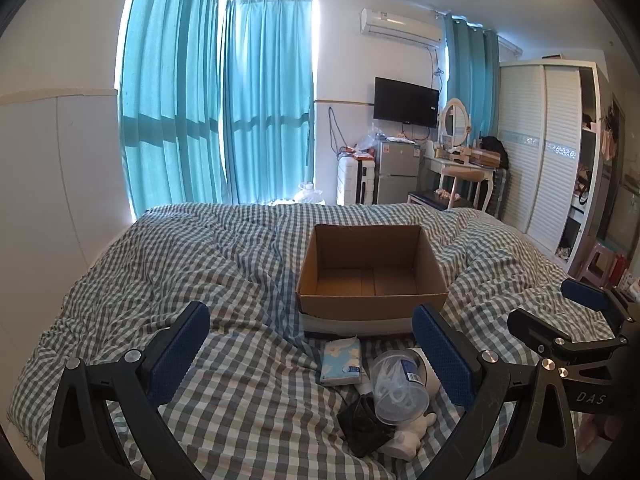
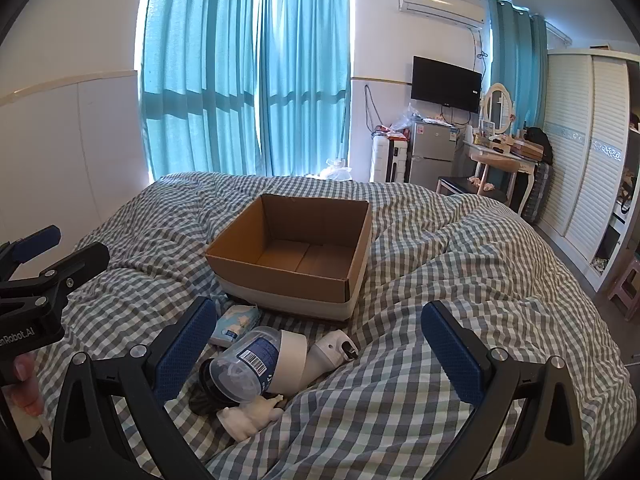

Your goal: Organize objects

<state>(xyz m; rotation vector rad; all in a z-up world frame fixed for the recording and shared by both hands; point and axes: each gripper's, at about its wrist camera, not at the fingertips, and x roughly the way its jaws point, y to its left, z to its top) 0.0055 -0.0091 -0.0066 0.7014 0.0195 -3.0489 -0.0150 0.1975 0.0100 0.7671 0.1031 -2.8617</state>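
We see both grippers held wide apart over a rumpled gingham quilt (image 1: 200, 264), gripping nothing — left gripper (image 1: 310, 344), right gripper (image 2: 318, 336), each with ribbed blue pads (image 2: 186, 344). From left: a soft floral tissue pack (image 1: 341, 361), lying flat just before the box; a clear plastic jar (image 2: 250, 364) on its side, long axis running toward the box; a smooth white dispenser (image 2: 332, 354). Behind them sits an open, square cardboard box (image 2: 280, 276).

both black, blue-padded tools gape empty: left hand-held gripper (image 1: 310, 344) level beside right hand-held gripper (image 2: 320, 340).
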